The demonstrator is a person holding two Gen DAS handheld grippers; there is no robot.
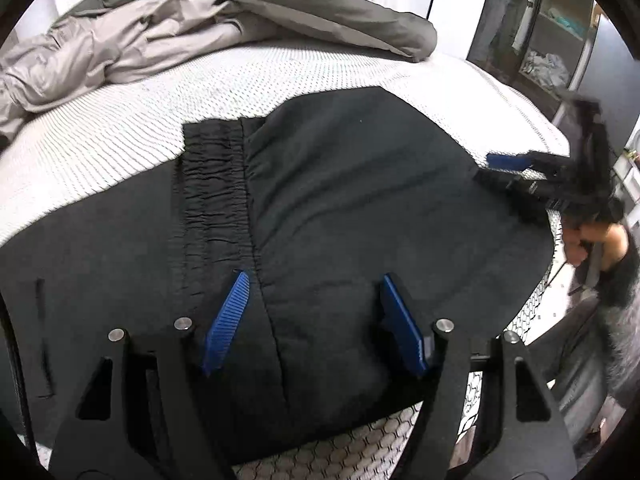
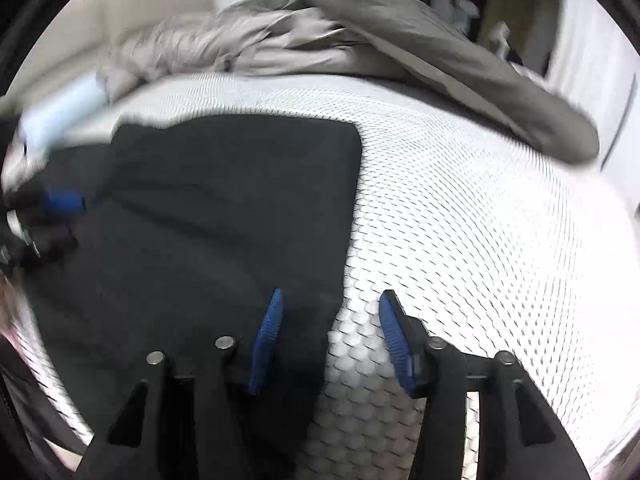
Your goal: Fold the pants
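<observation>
Lying folded on mattress, black pants, both grippers' fingers apart, empty

The pants are matt black cloth, puckered along the elastic waistband. The mattress has a white knitted honeycomb cover. The duvet is smooth grey-brown cloth. Gripper pads are ribbed blue plastic on matt black frames with metal pins.
</observation>
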